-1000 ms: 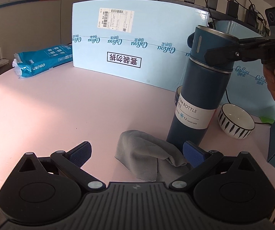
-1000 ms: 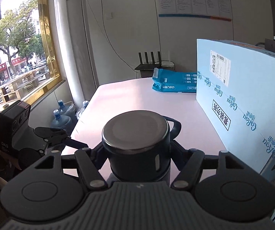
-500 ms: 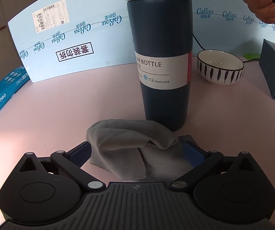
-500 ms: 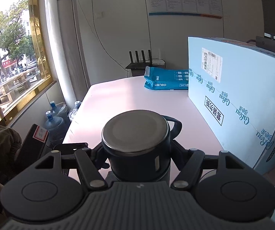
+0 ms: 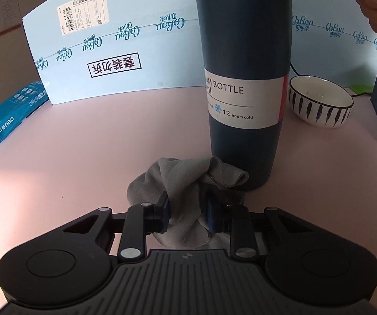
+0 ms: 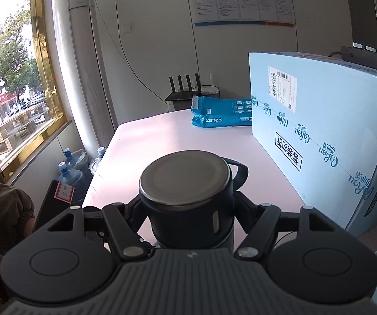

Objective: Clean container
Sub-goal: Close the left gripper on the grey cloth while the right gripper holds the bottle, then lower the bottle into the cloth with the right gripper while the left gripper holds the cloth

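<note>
- The left gripper (image 5: 187, 214) has just closed its fingers (image 5: 164, 215); they now pinch a fold of the grey cloth (image 5: 180, 181) on the desk (image 5: 83, 144).
- The right gripper (image 6: 188, 210) clamps the bottle (image 5: 243, 78) near its lid (image 6: 184, 181), upright, touching the cloth.
- Risk: only a fold is caught, so lifting may let it slip free.

Sharp, fisheye-bent frames; daylight from the window (image 6: 10, 99) glares on the pink table (image 6: 162, 136).
</note>
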Available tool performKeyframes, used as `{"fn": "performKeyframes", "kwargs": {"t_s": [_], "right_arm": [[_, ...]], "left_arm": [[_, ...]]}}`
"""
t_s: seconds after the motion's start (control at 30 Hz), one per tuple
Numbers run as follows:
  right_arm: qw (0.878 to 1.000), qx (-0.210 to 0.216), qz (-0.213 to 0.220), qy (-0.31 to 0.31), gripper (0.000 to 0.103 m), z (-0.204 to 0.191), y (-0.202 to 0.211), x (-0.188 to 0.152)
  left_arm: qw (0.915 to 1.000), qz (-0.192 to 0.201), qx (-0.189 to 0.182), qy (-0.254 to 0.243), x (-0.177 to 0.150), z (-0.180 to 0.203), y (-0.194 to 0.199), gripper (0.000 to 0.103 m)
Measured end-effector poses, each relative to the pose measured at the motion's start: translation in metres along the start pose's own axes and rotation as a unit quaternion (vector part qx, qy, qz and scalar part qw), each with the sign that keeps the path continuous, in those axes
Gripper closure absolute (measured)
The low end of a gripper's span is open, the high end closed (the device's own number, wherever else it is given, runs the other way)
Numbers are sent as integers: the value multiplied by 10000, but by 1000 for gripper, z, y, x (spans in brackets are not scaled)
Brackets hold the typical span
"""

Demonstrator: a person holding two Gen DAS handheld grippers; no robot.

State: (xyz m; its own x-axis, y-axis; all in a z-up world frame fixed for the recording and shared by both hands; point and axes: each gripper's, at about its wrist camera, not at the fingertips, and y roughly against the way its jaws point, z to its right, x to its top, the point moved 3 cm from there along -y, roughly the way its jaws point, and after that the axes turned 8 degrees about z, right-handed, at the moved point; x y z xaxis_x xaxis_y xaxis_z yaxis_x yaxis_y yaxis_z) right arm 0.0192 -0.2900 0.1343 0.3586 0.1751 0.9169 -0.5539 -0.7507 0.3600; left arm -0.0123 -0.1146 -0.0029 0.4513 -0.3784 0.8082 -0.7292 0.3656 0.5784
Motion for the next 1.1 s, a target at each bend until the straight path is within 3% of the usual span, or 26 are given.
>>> {"fn": "performKeyframes", "kwargs": {"t_s": [0.87,1.1], "right_arm": [[9998,-147,-38,-149,32,-2,0,-7],[9996,-185,-36,-208,32,-1,2,-8]], "left_arm": [[9975,602,83,354,40,1,21,84],[9942,940,92,516,51,-1,34,85]]}}
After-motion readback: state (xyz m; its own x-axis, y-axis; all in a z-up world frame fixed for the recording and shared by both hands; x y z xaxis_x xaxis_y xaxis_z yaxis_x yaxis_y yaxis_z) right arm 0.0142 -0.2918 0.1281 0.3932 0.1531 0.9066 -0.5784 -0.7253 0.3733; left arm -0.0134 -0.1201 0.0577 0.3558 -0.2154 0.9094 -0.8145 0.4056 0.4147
